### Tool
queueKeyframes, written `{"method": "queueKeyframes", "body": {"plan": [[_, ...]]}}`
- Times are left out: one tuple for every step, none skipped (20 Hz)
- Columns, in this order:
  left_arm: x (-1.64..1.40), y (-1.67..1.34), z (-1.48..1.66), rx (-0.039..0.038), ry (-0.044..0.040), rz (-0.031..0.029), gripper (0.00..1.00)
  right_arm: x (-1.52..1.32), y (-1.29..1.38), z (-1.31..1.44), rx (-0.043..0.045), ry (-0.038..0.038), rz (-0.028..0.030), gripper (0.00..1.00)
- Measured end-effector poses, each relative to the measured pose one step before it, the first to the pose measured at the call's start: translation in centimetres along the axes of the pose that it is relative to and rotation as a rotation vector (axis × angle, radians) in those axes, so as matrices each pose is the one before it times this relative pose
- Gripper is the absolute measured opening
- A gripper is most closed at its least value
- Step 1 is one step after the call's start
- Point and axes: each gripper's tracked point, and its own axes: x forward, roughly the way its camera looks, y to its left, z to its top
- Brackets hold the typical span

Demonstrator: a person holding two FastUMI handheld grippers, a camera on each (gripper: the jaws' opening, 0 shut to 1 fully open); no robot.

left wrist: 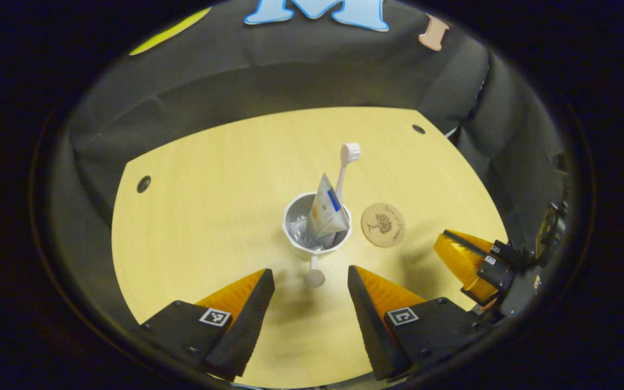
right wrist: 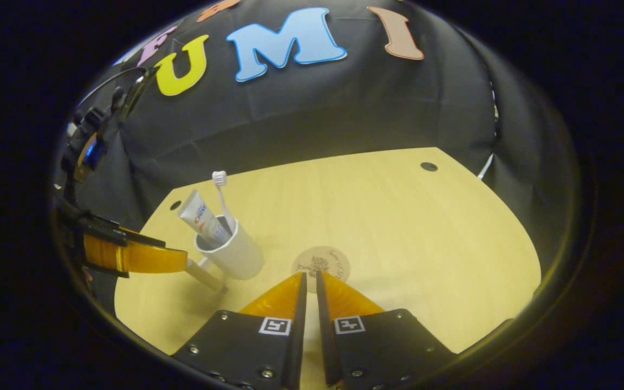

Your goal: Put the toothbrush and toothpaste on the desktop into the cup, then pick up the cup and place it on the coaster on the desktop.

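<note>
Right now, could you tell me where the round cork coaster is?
In the left gripper view, the round cork coaster lies on the wooden desktop, just right of the white cup, apart from it.

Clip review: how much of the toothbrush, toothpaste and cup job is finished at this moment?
Done: the toothbrush and toothpaste stand in the cup. In hand: the left gripper is open, facing the cup. Left: the cup stands on the desktop beside the bare coaster, not on it. The right gripper is shut, holding nothing.

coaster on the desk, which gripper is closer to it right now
Right. The right gripper sits just short of the coaster, fingers nearly closed and aimed at it. The left gripper is open, facing the cup beside the coaster.
</note>
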Motion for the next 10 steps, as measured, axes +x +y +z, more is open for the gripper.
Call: {"method": "queueKeyframes", "body": {"plan": [[0.464, -0.373, -0.263, 0.01539, 0.03357, -0.00502, 0.89, -0.419, -0.889, -0.159, 0.01317, 0.00096, -0.01503, 0.15], [0.336, -0.279, -0.177, 0.01227, 0.03392, -0.00629, 0.89, -0.322, -0.792, -0.127, 0.01098, 0.00019, -0.01736, 0.15], [0.355, -0.099, -0.297, 0.00938, 0.03578, -0.00821, 0.89, -0.237, -0.801, -0.238, 0.01026, 0.00098, -0.01706, 0.15], [0.463, 0.062, -0.21, 0.00411, 0.03811, -0.00468, 0.94, -0.311, -0.85, -0.094, 0.00932, 0.00121, -0.01704, 0.15], [0.5, 0.186, -0.123, -0.00119, 0.03168, 0.00041, 0.89, -0.141, -0.8, -0.221, 0.00943, 0.00356, -0.01734, 0.15], [0.664, 0.043, -0.111, -0.00224, 0.02773, 0.00318, 0.94, -0.188, -0.734, -0.164, 0.00988, 0.00381, -0.01468, 0.14], [0.543, 0.106, -0.11, 0.00211, 0.02628, 0.00559, 0.89, -0.314, -0.815, -0.252, 0.01131, 0.00261, -0.01664, 0.15], [0.77, 0.169, 0.008, 0.00608, 0.02298, 0.00889, 0.89, -0.149, -0.792, -0.049, 0.01354, 0.00158, -0.01582, 0.15], [0.556, 0.238, -0.113, 0.00565, 0.02558, 0.00876, 0.94, 0.001, -0.592, -0.167, 0.01314, 0.00354, -0.01473, 0.15], [0.665, 0.121, -0.02, 0.0035, 0.02593, 0.00349, 0.93, -0.049, -0.67, -0.009, 0.01069, 0.00198, -0.01479, 0.15]]}}
